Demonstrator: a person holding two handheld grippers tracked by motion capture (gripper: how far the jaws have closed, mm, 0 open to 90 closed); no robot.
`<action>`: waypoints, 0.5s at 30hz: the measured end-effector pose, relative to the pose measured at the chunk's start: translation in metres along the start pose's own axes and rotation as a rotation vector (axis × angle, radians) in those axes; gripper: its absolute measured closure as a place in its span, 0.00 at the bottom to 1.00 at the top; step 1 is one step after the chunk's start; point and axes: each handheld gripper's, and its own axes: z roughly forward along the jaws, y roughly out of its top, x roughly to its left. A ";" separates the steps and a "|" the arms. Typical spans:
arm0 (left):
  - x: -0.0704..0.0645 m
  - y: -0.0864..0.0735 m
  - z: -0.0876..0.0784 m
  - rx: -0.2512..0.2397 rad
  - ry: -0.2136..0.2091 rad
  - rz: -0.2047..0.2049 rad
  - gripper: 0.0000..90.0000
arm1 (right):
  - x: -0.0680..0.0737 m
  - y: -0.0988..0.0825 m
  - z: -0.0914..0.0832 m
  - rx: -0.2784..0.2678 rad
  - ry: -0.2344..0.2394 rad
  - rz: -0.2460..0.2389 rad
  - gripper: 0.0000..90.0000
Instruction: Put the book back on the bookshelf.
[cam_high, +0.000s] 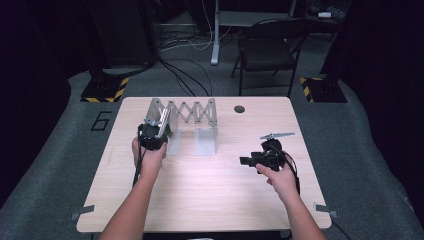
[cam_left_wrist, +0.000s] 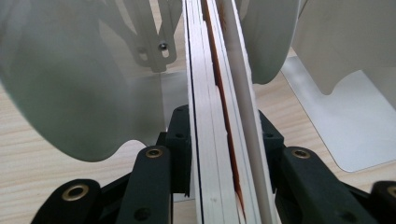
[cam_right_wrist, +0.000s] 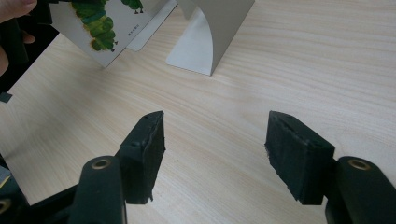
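Both forearms enter from the near edge of the pale wood-grain bench, each hand wrapped around a black two-jaw gripper. Right gripper held level over bare bench, pointing left across it toward the rack; jaws stand apart with nothing between them. Left gripper reaches forward to the left end of the grey metal accordion-style book rack, wrist straight, hand behind the gripper body. A thin white picture book stands on edge between its jaws, page edges and an orange-brown line along the spine facing the camera; whether the pads press on it or stand just clear I cannot tell. The book sits between two curved grey dividers of the rack, upright, near the rack's left end. From the right gripper view its cover shows a green caterpillar drawing and a short line of small print, too small to read. A "6" is marked on the grey floor left of the bench.
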 end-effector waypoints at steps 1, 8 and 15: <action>0.000 0.000 -0.001 0.004 -0.003 0.003 0.74 | 0.000 0.000 0.000 0.000 -0.001 0.000 0.41; 0.000 0.000 -0.003 -0.002 -0.007 0.006 0.72 | 0.000 0.000 0.000 0.000 -0.001 0.002 0.42; 0.002 0.000 -0.006 -0.012 -0.005 0.003 0.67 | 0.000 0.000 0.001 0.001 -0.002 0.002 0.41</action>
